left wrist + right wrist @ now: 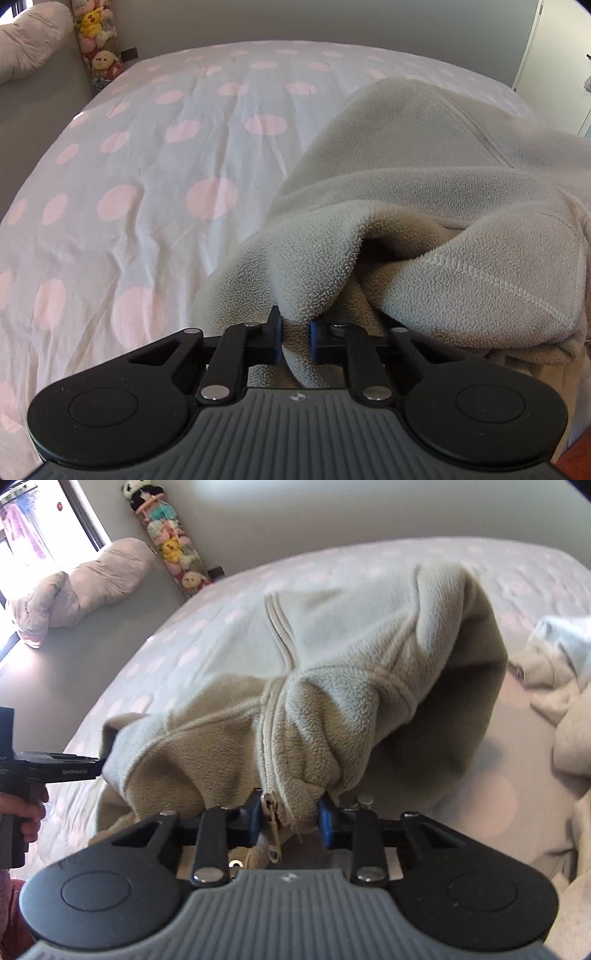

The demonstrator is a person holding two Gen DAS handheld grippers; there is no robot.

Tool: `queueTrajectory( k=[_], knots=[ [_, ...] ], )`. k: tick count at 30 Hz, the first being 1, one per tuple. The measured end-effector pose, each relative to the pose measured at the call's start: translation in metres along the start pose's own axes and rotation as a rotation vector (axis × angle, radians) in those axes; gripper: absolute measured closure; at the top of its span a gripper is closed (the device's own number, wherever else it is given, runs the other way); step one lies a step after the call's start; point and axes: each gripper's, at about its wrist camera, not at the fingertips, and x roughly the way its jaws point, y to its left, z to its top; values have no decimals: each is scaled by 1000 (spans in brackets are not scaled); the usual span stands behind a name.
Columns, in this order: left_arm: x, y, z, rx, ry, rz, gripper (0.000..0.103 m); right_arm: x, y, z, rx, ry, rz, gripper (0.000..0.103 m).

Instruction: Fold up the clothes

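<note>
A grey-beige fleece jacket lies bunched on the bed's dotted sheet. My left gripper is shut on a thick fold at the jacket's near edge, with fleece pinched between the black pads. In the right wrist view the jacket shows its zipper running down the front. My right gripper is shut on the fleece at the zipper's lower end, and the metal pull hangs between the blue pads. The left gripper shows at the left edge, held by a hand, gripping the jacket's left side.
Other pale clothes are piled on the bed to the right. A rolled pink duvet lies on the grey floor at the far left, with a hanging column of plush toys by the wall. A white cupboard door stands at far right.
</note>
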Motion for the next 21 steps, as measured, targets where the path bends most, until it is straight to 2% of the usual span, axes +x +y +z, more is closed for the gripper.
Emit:
queueTrajectory(
  k=[5, 10, 13, 16, 17, 21],
  knots=[
    [-43, 31, 40, 10, -125, 74, 94, -42, 31, 48, -99, -154, 32, 75],
    [-87, 54, 90, 48, -261, 165, 94, -61, 72, 101, -185, -284, 56, 75],
    [-102, 65, 116, 36, -319, 191, 94, -60, 90, 128, -225, -343, 50, 75],
    [-79, 74, 126, 49, -275, 233, 94, -39, 95, 154, -214, -351, 41, 75],
    [-71, 77, 129, 53, -259, 247, 93, -27, 95, 160, -197, -335, 41, 75],
    [-33, 84, 108, 78, -176, 264, 86, 29, 100, 171, -200, -231, 23, 75]
  ],
)
